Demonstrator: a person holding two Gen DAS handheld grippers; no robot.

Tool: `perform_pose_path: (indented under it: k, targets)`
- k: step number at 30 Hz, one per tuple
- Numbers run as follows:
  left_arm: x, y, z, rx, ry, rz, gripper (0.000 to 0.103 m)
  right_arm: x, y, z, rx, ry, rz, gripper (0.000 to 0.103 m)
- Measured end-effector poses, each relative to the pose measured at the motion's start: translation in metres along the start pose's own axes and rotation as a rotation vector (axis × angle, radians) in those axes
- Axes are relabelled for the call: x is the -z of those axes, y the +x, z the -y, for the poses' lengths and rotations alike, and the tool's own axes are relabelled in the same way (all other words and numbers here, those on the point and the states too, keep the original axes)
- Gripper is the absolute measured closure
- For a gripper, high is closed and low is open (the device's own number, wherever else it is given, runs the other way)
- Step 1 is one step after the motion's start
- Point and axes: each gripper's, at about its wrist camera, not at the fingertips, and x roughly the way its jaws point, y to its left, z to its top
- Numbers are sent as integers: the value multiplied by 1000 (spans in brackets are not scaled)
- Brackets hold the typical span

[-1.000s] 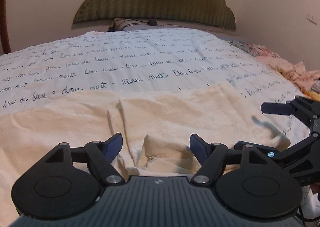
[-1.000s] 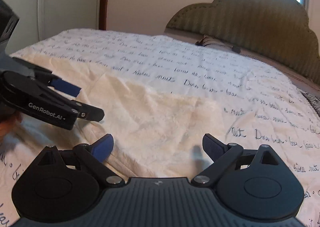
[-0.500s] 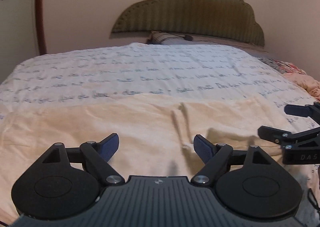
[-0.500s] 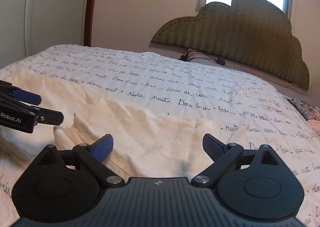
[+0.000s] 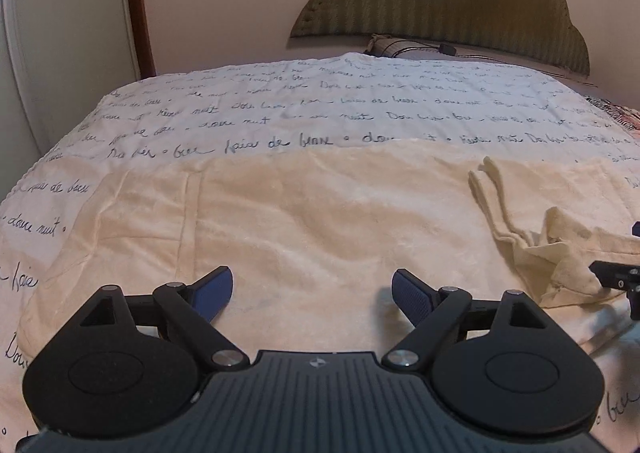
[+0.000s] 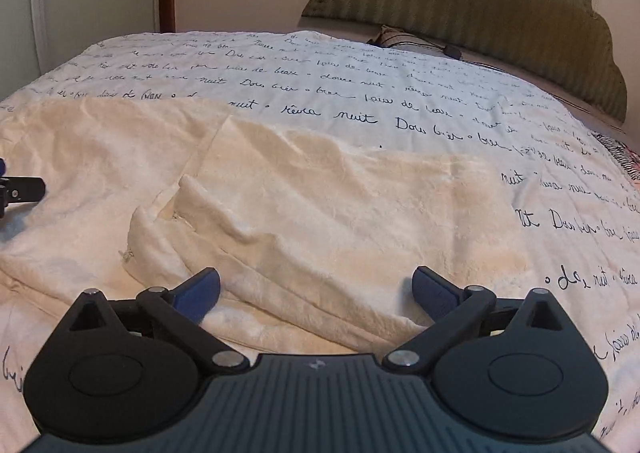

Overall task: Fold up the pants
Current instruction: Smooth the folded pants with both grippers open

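Left gripper has slid left over the pants, fingers wider.

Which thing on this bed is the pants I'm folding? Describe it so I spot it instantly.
Start at the green scalloped headboard, then come down the white bedspread covered in dark handwriting. The pants are the cream, fuzzy cloth spread across its near end: plain, unprinted, with a rumpled fold by the zipper.

Cream pants lie spread across the bed's script-printed cover, near a pillow.
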Motion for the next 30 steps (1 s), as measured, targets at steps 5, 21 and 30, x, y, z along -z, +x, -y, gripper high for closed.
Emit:
perform_pose_path:
  k: [5, 21, 30]
  targets:
    - [-6, 5, 28, -25, 88, 17, 14, -18, -21, 17, -113, 146, 124, 0]
    - [0, 12, 32, -43, 98, -8, 10, -12, 8, -10, -52, -30, -17, 0]
    - [3, 10, 23, -25, 75, -5, 10, -11, 2, -15, -32, -45, -22, 0]
